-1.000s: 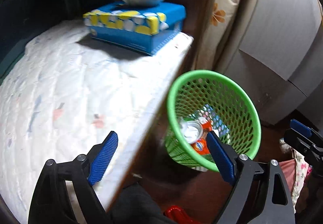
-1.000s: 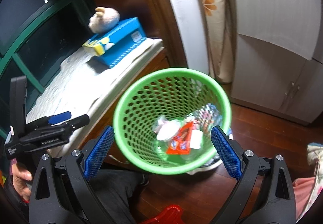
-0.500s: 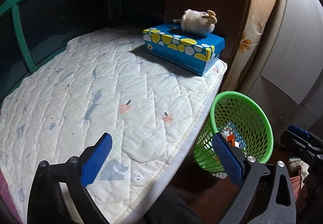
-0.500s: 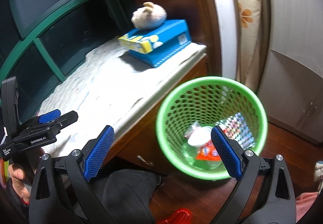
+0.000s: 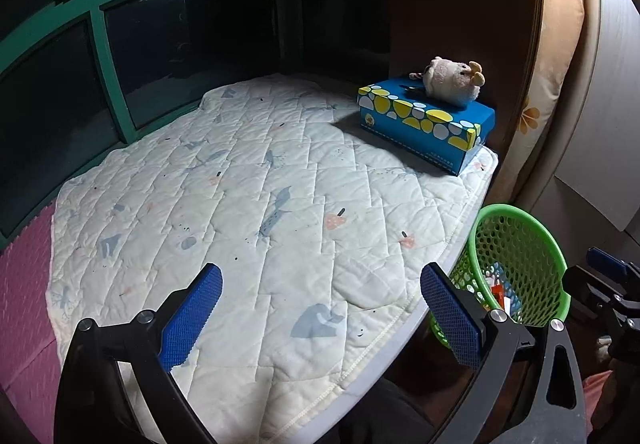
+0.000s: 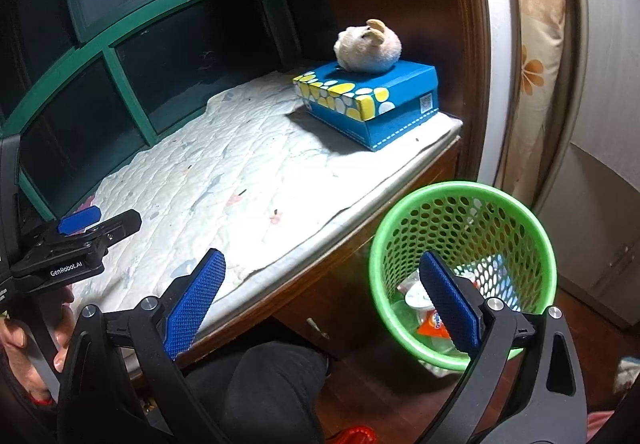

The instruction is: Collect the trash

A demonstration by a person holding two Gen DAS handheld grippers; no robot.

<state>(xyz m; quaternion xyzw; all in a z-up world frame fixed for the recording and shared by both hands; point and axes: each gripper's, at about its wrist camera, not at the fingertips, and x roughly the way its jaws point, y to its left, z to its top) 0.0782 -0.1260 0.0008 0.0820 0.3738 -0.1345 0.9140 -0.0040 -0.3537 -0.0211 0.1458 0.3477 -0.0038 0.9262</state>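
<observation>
A green mesh bin (image 6: 464,228) stands on the floor beside the window seat; it also shows in the left wrist view (image 5: 520,264). It holds an orange wrapper (image 6: 434,324), a clear lidded cup (image 6: 416,294) and a patterned wrapper (image 6: 486,266). My left gripper (image 5: 320,308) is open and empty above the white quilted pad (image 5: 280,204). My right gripper (image 6: 324,300) is open and empty, its right finger in front of the bin. I see no loose trash on the pad.
A blue tissue box (image 5: 428,124) with a plush toy (image 5: 452,82) on top sits at the pad's far right corner, against a wooden panel. Dark windows with green frames (image 5: 104,56) line the back. A grey cabinet (image 6: 600,204) stands right of the bin.
Both grippers have swung left and pulled back from the bin towards the quilted pad. The bin now sits at the right of both views. Both grippers stayed open and empty.
</observation>
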